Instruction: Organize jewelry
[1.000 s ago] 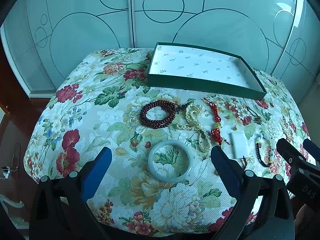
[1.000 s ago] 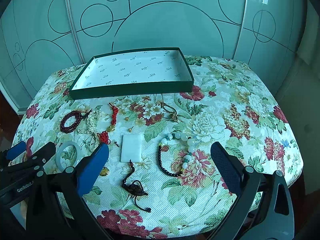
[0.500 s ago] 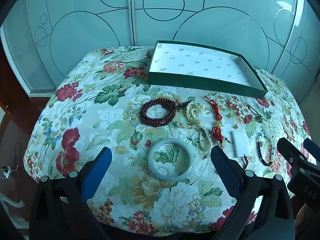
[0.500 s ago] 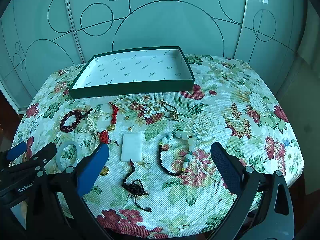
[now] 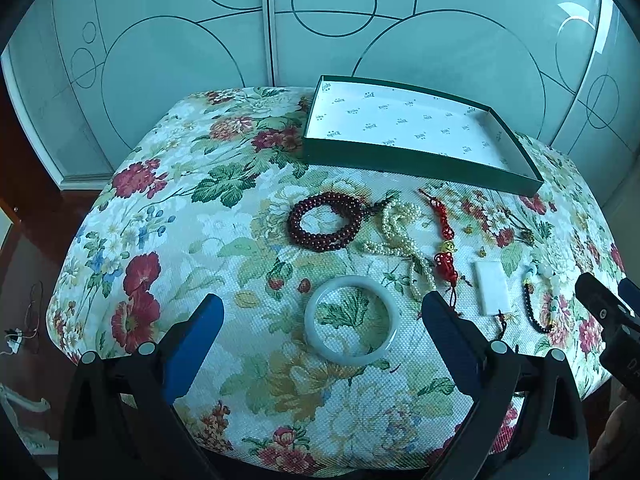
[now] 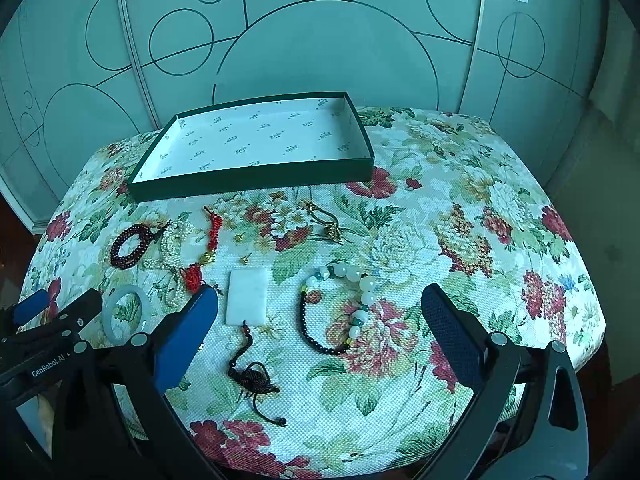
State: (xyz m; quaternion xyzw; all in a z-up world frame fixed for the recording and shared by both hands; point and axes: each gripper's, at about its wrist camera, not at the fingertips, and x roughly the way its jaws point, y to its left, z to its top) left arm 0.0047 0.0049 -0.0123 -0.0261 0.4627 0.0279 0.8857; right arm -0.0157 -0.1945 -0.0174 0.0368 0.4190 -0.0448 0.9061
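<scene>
An empty green box (image 5: 416,160) (image 6: 256,178) stands at the far side of the floral table. In front of it lie a dark red bead bracelet (image 5: 325,222) (image 6: 130,245), a pearl string (image 5: 400,236) (image 6: 172,248), a red knot charm (image 5: 445,242) (image 6: 211,236), a pale jade bangle (image 5: 351,320) (image 6: 127,312), a white rectangular pendant (image 5: 492,292) (image 6: 247,296) with a black tassel (image 6: 252,376), and a white-and-black bead bracelet (image 5: 540,300) (image 6: 340,308). My left gripper (image 5: 322,334) is open around the bangle, above it. My right gripper (image 6: 320,332) is open over the white-and-black bracelet.
A small gold pendant on a cord (image 6: 330,226) and tiny gold studs (image 6: 244,257) lie mid-table. The floral tablecloth (image 5: 180,220) drops off at all edges. Frosted glass doors (image 6: 320,40) stand behind the table. The left gripper shows in the right wrist view (image 6: 44,320).
The left wrist view has crept slightly forward and down toward the bangle. The right gripper has barely moved. No jewelry has moved.
</scene>
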